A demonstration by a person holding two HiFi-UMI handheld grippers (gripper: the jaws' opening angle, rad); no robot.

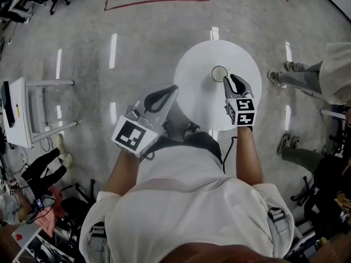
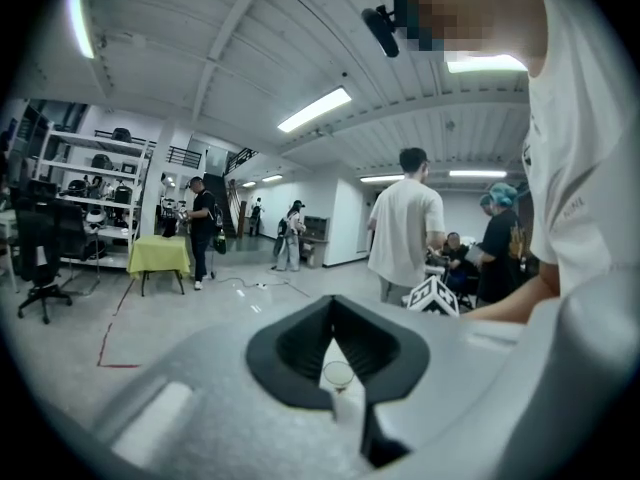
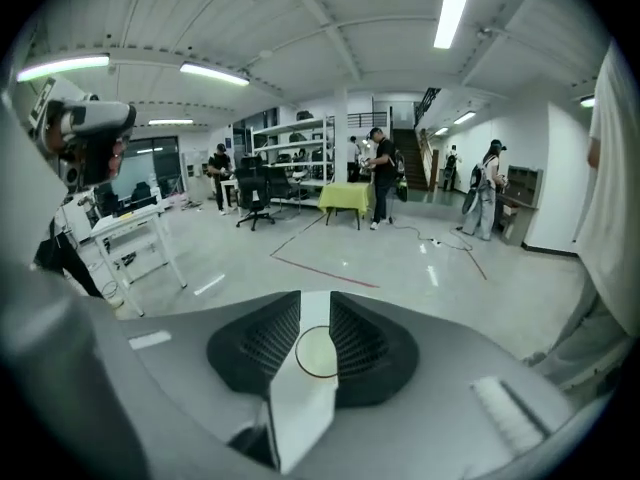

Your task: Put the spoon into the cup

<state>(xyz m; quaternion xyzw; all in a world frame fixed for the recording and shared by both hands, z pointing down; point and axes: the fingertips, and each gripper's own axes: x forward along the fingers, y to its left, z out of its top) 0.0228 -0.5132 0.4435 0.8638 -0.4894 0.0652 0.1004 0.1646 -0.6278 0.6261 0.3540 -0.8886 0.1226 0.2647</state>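
Cup (image 1: 219,73) upright, mouth upward, on round table (image 1: 192,84)

Bench (image 1: 192,75): round white top, with open surface across its left half and along the near edge. The only obstacle on it is the cup (image 1: 219,73), upright, a little to the far side of centre. The right gripper (image 1: 231,81) sits just beside the cup on its near-right side, jaws apart, with the cup's rim in line with the gap and nothing between. The left gripper (image 1: 173,90) hangs at the bench's left edge, jaws together, apart from the cup with bare top between. Right of the bench, a standing person's legs (image 1: 296,78) are near the rim and narrow that side. White cart (image 1: 22,114) at far left, well apart. Floor (image 1: 142,32) beyond the bench lies open.
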